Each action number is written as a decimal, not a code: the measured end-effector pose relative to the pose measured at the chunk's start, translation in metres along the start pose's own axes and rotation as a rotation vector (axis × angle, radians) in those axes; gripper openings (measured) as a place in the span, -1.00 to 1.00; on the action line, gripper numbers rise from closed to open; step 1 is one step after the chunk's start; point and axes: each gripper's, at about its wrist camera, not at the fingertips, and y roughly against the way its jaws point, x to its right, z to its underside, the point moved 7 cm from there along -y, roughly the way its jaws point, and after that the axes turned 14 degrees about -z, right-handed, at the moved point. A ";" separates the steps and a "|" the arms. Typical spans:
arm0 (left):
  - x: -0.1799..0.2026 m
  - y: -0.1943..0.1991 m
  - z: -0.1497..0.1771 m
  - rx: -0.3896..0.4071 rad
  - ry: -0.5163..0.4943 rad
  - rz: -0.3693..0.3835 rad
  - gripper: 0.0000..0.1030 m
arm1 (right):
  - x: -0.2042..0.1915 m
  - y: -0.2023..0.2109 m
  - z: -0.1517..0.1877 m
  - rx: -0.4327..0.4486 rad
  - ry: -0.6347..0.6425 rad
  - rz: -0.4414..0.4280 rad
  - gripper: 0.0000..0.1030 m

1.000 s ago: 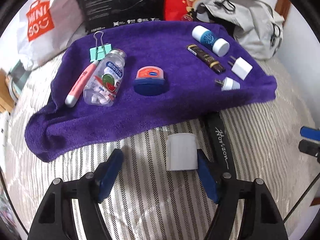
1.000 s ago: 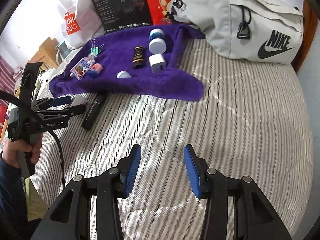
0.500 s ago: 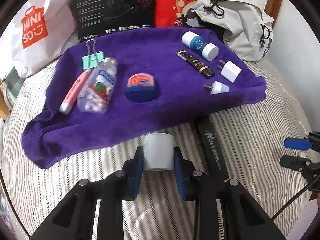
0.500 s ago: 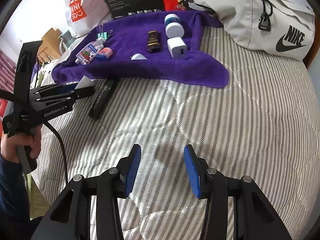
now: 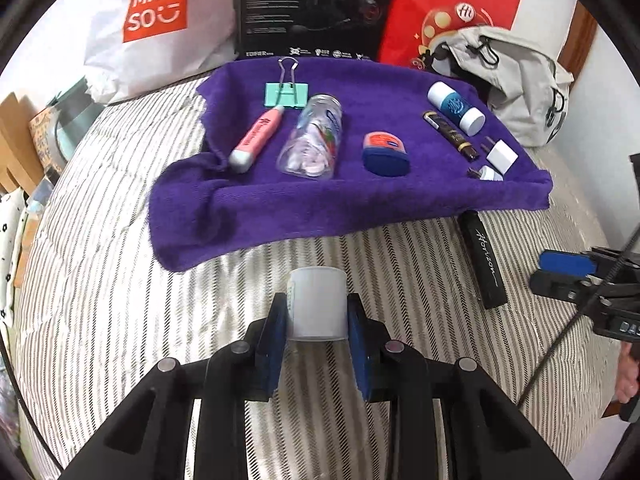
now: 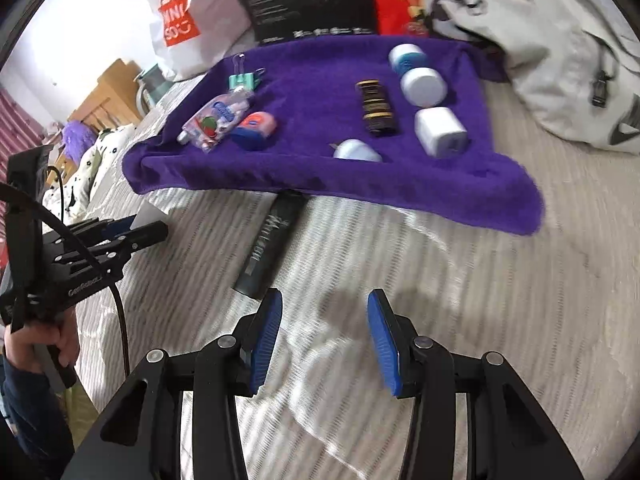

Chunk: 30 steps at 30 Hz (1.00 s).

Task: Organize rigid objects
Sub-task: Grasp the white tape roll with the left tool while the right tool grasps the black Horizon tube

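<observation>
The left gripper [image 5: 316,322] has closed on the white cup [image 5: 317,304] and lifted it. It can go on the towel [image 5: 360,204] next. The right gripper [image 6: 324,336] stays open, holding nothing.

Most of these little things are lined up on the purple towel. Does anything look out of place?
Yes. The black tube marked Horizon lies on the striped bedding, its far end tucked under the edge of the purple towel, not on top with the rest. The white-capped container is also off the towel, clamped in the left gripper.
</observation>
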 end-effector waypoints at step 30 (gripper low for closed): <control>-0.013 0.000 0.008 0.004 0.040 0.077 -0.47 | 0.000 -0.025 -0.010 -0.007 0.068 0.141 -0.56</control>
